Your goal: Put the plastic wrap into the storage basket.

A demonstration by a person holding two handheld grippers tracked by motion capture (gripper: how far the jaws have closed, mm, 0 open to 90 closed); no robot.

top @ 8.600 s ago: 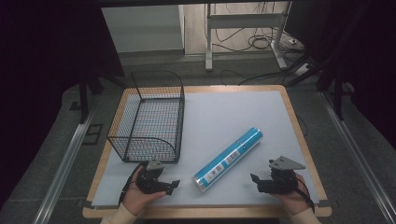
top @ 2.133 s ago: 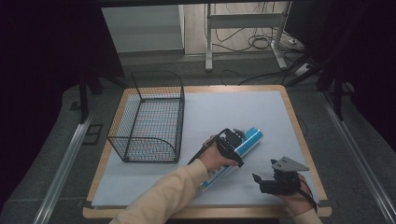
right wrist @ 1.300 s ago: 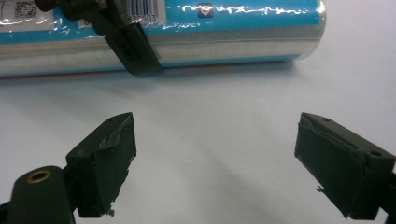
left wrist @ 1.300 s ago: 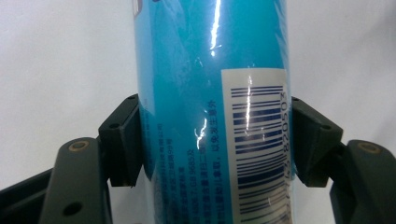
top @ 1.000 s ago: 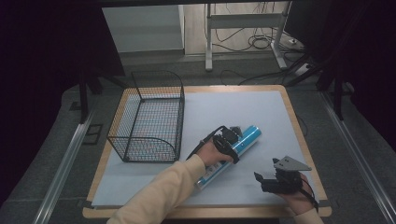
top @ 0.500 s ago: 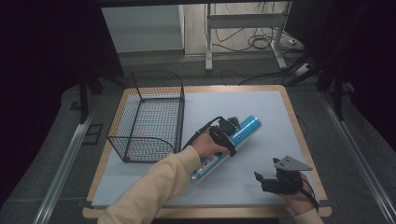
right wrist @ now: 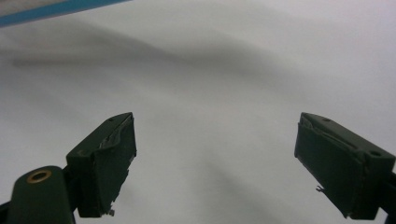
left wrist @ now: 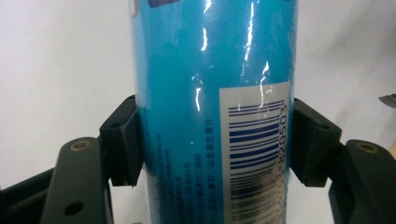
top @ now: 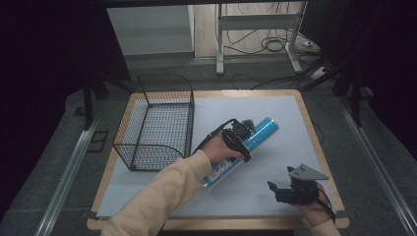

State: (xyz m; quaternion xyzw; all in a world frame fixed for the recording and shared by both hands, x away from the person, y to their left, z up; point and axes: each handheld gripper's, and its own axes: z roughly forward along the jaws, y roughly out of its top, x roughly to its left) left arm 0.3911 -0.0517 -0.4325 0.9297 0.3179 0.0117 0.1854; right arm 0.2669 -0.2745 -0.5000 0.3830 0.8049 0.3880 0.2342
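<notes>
left gripper (top: 244, 135) clamps blue tube (top: 258, 133) beside wire basket (top: 157, 123).

The tube (top: 243, 150) lies on the table (top: 275, 110), right of the wire basket (top: 157, 123).

I see the wire basket (top: 160, 123) blocking the table's (top: 275, 105) far left part. The blue tube (top: 246, 147) lies diagonally across the middle. The far right corner and near edge between the hands are open.
</notes>
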